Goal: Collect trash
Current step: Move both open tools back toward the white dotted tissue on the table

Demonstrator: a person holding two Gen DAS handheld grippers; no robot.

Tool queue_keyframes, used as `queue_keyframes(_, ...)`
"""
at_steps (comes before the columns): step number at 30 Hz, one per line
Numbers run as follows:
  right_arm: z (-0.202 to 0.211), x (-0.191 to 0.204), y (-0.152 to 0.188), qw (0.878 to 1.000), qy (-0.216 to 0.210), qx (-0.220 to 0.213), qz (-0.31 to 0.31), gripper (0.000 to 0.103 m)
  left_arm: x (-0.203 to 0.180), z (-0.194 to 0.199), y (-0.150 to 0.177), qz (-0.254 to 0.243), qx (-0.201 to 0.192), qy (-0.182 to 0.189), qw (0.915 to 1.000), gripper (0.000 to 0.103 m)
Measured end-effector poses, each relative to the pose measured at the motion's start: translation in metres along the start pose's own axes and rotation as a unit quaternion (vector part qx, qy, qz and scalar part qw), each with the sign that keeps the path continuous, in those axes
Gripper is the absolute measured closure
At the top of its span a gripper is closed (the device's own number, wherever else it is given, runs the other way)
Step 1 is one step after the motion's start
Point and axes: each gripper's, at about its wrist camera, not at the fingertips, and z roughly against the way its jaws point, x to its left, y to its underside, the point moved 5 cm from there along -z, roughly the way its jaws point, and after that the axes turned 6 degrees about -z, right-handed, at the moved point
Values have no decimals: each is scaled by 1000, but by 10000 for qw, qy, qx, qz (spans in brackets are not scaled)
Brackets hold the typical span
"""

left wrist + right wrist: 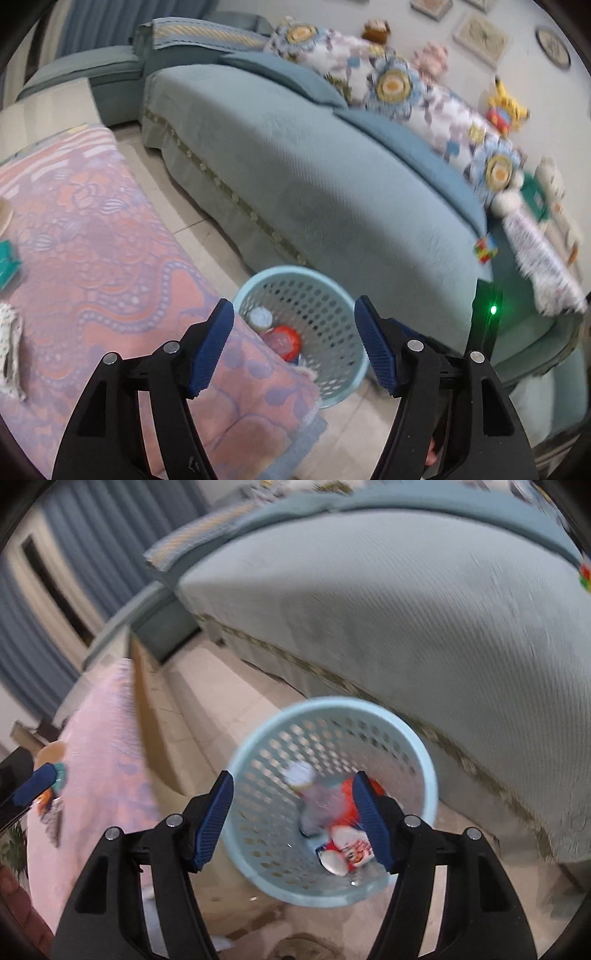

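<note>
A light blue perforated trash basket (334,284) stands on the floor between the table and the sofa; it also shows in the right wrist view (424,760). Inside lie a white-capped bottle (301,773), a red and white wrapper (349,845) and red trash (286,338). My left gripper (295,347) is open and empty above the table's corner. My right gripper (293,819) is open and empty, held right over the basket. A crumpled white wrapper (9,347) and a teal item (7,262) lie on the table at the left.
The table wears a pink patterned cloth (92,240). A teal sofa (314,177) with floral cushions (391,85) and plush toys runs behind the basket. A puzzle cube (485,249) sits on the sofa. A black device with a green light (487,317) stands at the right.
</note>
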Motion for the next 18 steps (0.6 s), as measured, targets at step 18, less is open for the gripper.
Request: queue_keyframes(18,27,237,44,9592,-1408,-378,2421,63,153,133,56,708,-583,-1925,9770,47)
